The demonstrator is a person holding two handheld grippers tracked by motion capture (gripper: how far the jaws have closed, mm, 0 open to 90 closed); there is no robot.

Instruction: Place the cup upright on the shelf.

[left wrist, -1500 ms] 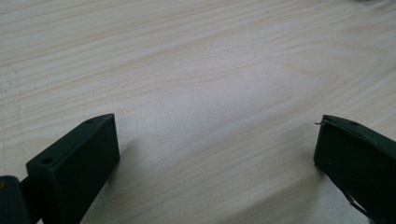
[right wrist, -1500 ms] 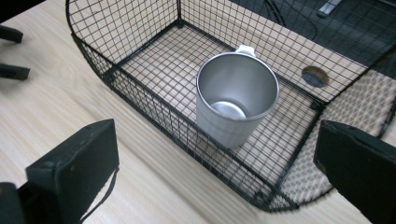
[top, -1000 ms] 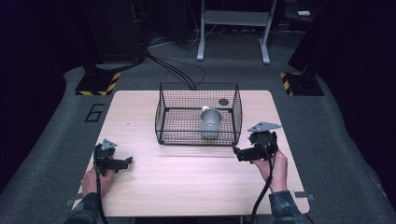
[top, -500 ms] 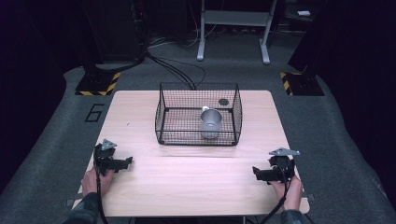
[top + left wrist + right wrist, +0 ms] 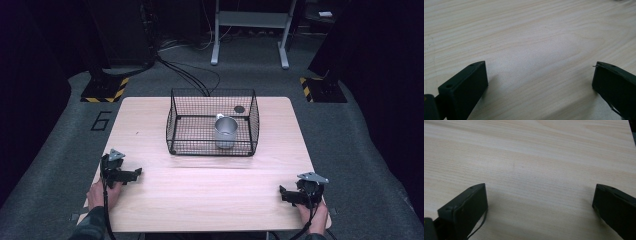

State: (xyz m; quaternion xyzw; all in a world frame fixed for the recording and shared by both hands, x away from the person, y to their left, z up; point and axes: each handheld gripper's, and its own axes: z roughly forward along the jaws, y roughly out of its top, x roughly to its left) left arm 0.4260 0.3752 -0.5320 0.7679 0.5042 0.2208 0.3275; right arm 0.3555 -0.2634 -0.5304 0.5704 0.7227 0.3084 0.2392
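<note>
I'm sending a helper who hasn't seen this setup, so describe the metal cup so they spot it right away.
On the wooden table stands a black wire basket. The metal cup stands upright inside it, toward the right. It is the shiny silver thing there; the other is a small dark disc behind it.

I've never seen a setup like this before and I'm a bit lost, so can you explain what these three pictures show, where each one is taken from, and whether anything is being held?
There is no robot here: a person sits at a wooden table and holds a hand tool with two black jaws in each hand. The wide picture comes from a camera above the table. In it you see the left gripper and the right gripper, both near the table's front edge. Farther back stands a black wire basket with a metal cup inside it.

The other two pictures come from small cameras riding on the tools. Each looks along its own jaws: the left gripper and the right gripper. In both, the jaws stand wide apart over bare wood, so nothing is held.
</note>
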